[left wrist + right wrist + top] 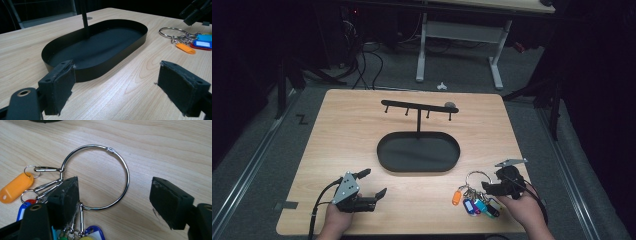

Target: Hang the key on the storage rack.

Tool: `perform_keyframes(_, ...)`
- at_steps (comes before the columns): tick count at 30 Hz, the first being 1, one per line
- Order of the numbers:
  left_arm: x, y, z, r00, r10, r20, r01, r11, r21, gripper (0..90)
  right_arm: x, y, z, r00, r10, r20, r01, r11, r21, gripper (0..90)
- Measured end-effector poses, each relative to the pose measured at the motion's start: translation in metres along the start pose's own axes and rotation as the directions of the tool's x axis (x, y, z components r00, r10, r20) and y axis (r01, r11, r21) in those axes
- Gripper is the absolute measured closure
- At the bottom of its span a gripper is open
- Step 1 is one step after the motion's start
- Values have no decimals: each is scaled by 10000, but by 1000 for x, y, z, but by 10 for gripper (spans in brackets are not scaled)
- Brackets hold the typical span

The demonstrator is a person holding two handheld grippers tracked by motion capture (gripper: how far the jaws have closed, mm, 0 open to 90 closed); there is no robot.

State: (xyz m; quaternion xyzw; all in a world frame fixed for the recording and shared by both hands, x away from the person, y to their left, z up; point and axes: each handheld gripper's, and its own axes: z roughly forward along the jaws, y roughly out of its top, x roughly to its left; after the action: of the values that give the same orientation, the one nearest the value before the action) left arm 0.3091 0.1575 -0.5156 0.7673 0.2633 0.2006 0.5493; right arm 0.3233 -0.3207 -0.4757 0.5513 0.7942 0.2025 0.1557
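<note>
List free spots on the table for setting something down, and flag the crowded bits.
Free: the left strip between the table edge and the black tray; the right strip beyond the tray; the front middle between the left gripper and the key bunch. Crowded: the centre, with the tray and its hook bar, and the front right, where the right gripper straddles the key ring.

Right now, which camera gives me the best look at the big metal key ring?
The right gripper view: the metal key ring lies whole and close on the wood between the open right tongs, its clasp sharp. The high view shows it small beside the coloured tags. The left gripper view shows it low and far at the right edge.
</note>
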Motion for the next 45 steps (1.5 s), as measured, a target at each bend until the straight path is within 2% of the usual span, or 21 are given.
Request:
perform_keyframes(3,0,0,0,10000,26,10,-26,10000,14,150,0,3,0,10000,-27,-42,27,9999,161,243)
perform_keyframes(8,0,0,-1,10000,24,27,-24,10000,32,150,0,12,0,9989,-448,-157,457,9969,633,311)
perform_keyframes(16,-1,-1,0,10000,27,31,-27,9999,100,150,-2,25,6,9961,-815,-325,858,9816,1706,362)
perform_keyframes(20,0,-1,0,10000,19,27,-19,10000,69,150,-3,29,9,9949,-952,-348,1001,9770,1885,386)
perform_keyframes(22,-1,-1,0,10000,39,41,-39,10000,87,150,-4,34,12,9929,-1149,-297,1187,9692,2158,406)
perform_keyframes(24,-1,-1,0,10000,80,59,-81,9999,105,150,-4,36,14,9922,-1186,-383,1241,9676,2198,414)
perform_keyframes(28,-2,-1,-2,9999,119,88,-120,9999,112,150,-3,47,19,9877,-1504,-424,1563,9534,2581,441)
perform_keyframes(32,-2,-1,-4,9998,140,118,-142,9998,156,150,-4,52,22,9854,-1640,-455,1702,9466,2738,444)
perform_keyframes(35,-1,-2,-6,10000,76,55,-77,9999,95,150,-5,57,26,9848,-1624,-614,1733,9392,2965,484)
perform_keyframes(39,-1,-2,-7,9999,95,36,-95,9999,116,149,-7,61,30,9866,-1508,-629,1630,9355,3136,520)
perform_keyframes(41,-2,-2,-8,9999,78,73,-80,9999,150,150,-11,64,34,9886,-1308,-753,1482,9347,3232,544)
perform_keyframes(43,-3,-2,-11,9998,208,57,-208,9998,77,150,-12,67,39,9882,-1301,-807,1499,9296,3367,556)
perform_keyframes(44,-3,-1,-12,9997,257,53,-257,9997,47,149,-13,70,44,9856,-1490,-799,1678,9196,3552,578)
perform_keyframes(45,-2,-1,-12,9998,200,14,-200,9998,22,149,-13,70,44,9856,-1490,-799,1678,9196,3552,578)
